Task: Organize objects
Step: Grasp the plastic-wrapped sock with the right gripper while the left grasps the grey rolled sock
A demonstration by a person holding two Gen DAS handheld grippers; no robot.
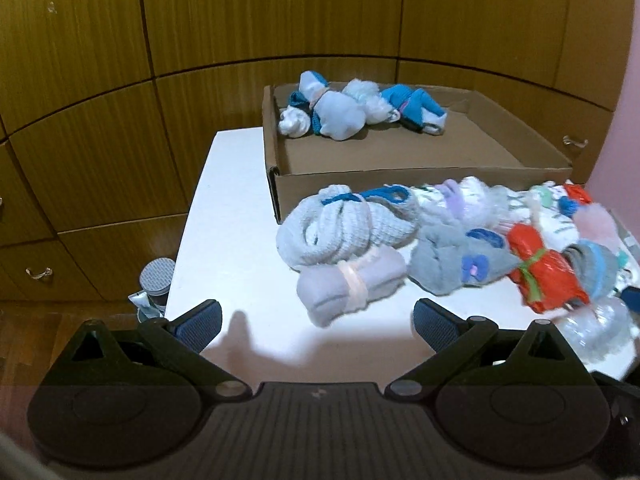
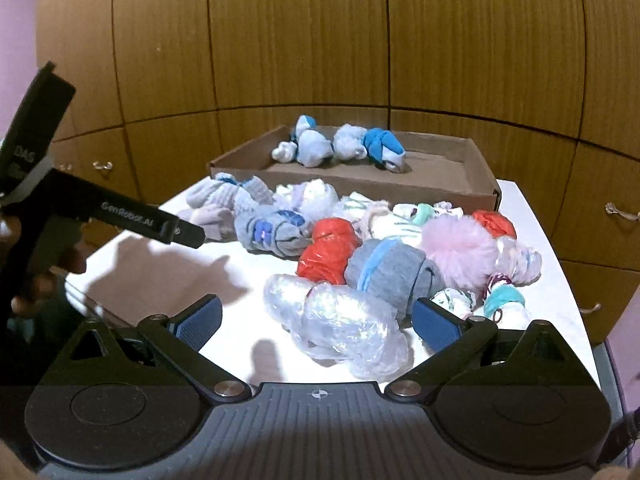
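A white table [image 1: 224, 216] strewn with rolled sock bundles is seen from both wrist cameras, with a shallow cardboard box [image 1: 400, 176] set at its far edge against wooden cabinet doors [image 1: 240, 12]. A row of blue and pale bundles [image 1: 352, 108] is lined up along the back wall of the box, in the upper centre of each frame. The left gripper [image 1: 316, 326] is held with its jaws spread wide and nothing between them, low in the left wrist view, just short of a lavender roll [image 1: 348, 286] bound with a pale band. Behind that roll a grey knitted bundle [image 1: 340, 228] with a blue tie is seen, and to its right a grey pair [image 1: 456, 264] and a red plastic-wrapped bundle [image 1: 544, 272]. In the right wrist view the right gripper [image 2: 316, 322] is likewise released and empty, its blue pads flanking a clear plastic-wrapped bundle [image 2: 340, 324] at lower centre. Just behind it lie a grey roll with a blue stripe [image 2: 392, 272], a red bundle [image 2: 328, 252] and a fluffy pink item [image 2: 456, 248]. The left device is seen entering from the left edge of that frame.
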